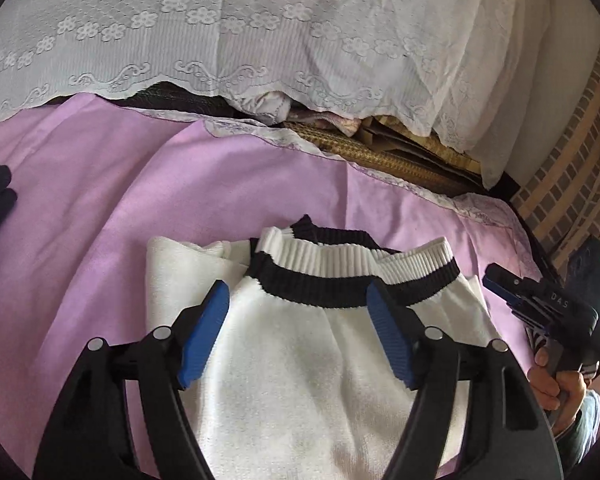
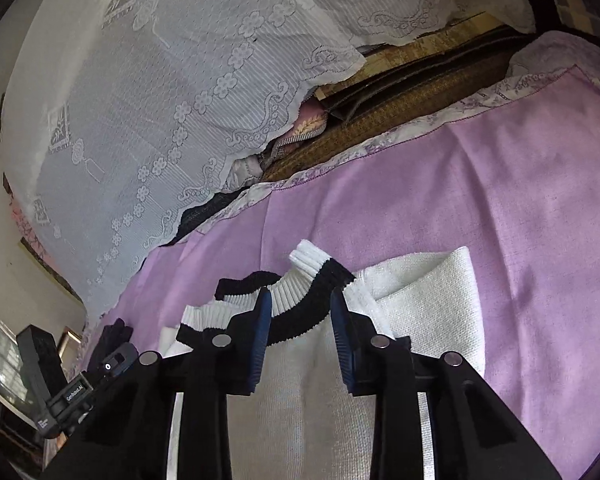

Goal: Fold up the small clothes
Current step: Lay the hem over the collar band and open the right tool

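White sweater (image 1: pixel 300 360) beneath both parted, apparently empty grippers (image 1: pixel 298 320) (image 2: pixel 300 336).

Both grippers share one build — black curved arms, round silver rivets at the joints, ribbed blue pads. The left gripper (image 1: pixel 298 332) shows it plainly, as does the right gripper (image 2: pixel 300 342). Beside the right gripper's handle, a hand (image 1: pixel 556 384) emerges from a bluish sleeve (image 1: pixel 588 420).
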The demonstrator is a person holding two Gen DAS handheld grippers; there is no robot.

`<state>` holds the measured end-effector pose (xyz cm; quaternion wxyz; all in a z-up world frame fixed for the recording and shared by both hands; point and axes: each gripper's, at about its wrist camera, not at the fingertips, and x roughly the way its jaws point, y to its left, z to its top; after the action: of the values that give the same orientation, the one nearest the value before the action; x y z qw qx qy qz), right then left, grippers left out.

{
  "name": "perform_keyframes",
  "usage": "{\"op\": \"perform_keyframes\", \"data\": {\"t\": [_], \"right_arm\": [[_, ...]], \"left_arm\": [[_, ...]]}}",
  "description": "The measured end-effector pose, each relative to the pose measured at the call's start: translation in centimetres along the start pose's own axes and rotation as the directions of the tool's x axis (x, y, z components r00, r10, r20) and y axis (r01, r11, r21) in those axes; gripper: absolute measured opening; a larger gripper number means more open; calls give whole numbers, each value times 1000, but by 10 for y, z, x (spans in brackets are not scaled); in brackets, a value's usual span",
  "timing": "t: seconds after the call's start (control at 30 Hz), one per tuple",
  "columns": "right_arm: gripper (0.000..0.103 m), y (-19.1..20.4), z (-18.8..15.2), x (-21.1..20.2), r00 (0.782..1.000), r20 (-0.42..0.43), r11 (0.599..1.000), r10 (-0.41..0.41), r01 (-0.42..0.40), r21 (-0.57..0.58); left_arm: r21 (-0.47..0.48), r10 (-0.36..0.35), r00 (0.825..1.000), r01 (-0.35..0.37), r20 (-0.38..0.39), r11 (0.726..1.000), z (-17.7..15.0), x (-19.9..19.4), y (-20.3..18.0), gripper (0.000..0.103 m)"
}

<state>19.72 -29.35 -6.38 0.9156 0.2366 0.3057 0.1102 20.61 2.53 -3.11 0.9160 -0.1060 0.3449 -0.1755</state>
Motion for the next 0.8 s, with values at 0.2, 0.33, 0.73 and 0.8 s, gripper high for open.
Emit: {"op": "perform_keyframes", "data": {"t": [0.2,0.33,0.73,0.8], "right_arm": [[28,2,-3,41,994,-88,997,-71,69,-25],[0,-34,-2,46,981,-90,985,-171,172,-2],[20,13,-5,-2,985,94,983,-143,153,-105],[36,35,-12,0,988,84,972,-133,146,-183]], "left_arm": [[68,164,979,-157,-123,985,-3,62,-7,75],[32,304,946,-303,-116,953,-5,68,20,76],[59,230,973,-231,25,971,-5,10,-3,76],[128,232,972,-233,26,964,-11,14,-18,83]]}}
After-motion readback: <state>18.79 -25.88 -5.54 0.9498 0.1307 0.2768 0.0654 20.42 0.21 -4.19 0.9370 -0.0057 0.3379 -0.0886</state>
